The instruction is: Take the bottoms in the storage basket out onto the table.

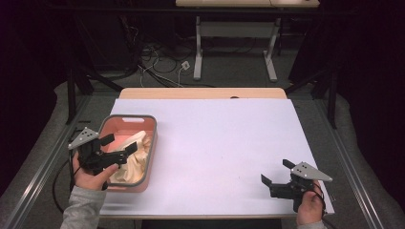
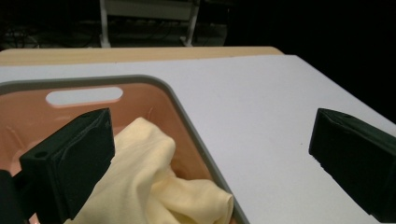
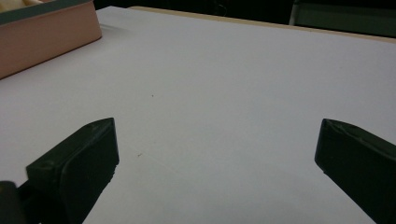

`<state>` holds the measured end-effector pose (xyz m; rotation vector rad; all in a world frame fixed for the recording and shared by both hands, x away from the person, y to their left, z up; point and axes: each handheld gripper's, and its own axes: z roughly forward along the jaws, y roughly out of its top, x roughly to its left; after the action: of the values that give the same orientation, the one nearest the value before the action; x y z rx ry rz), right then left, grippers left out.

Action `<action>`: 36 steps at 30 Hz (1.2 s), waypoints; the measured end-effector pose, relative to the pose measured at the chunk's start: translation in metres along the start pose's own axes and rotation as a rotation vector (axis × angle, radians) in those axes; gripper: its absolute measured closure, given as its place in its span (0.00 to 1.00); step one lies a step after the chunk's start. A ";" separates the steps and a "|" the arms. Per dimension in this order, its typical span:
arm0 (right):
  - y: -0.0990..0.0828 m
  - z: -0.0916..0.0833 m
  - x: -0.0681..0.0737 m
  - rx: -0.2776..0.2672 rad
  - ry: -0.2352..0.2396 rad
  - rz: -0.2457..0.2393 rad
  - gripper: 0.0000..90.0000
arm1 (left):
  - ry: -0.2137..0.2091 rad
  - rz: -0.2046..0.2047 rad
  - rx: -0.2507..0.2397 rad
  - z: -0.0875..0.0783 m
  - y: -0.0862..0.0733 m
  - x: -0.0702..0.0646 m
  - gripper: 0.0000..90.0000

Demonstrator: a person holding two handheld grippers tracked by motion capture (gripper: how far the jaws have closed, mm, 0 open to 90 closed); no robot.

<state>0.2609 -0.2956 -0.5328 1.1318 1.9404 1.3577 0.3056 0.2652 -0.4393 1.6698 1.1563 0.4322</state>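
A pink basket with a grey rim (image 1: 126,117) sits at the left of the white tabletop (image 1: 219,138). Inside it lies a crumpled cream cloth (image 1: 137,157). My left gripper (image 1: 119,144) hovers open over the basket's near left part, just above the cloth. In the left gripper view the cloth (image 2: 149,179) lies between and below the wide-apart jaws of that gripper (image 2: 212,154), beside the basket's rim (image 2: 187,109). My right gripper (image 1: 274,171) is open and holds nothing near the table's front right. In the right gripper view, the gripper (image 3: 217,154) faces bare tabletop, with the basket wall (image 3: 46,32) far off.
The wooden table edge (image 1: 200,93) shows beyond the white top. Behind it on the floor are cables (image 1: 157,57) and the white legs of another desk (image 1: 198,47). Metal rails run along both sides of the table.
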 end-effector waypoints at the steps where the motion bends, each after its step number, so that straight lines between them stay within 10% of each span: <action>1: 0.000 0.000 0.000 0.006 0.006 0.000 0.00 | 0.003 -0.003 0.014 0.001 0.001 0.001 0.00; 14: -0.001 0.001 -0.001 0.012 0.015 0.017 0.00 | 0.092 0.050 0.268 0.014 0.017 0.011 0.00; 27: -0.001 0.004 -0.001 0.033 0.022 0.035 0.00 | 0.118 0.041 0.431 0.016 0.029 0.021 0.00; 36: -0.002 0.005 -0.002 0.029 0.027 0.029 0.00 | 0.130 -0.001 0.454 0.028 0.016 0.031 0.00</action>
<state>0.2652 -0.2949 -0.5367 1.1651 1.9767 1.3708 0.3488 0.2765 -0.4448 2.0523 1.4281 0.2934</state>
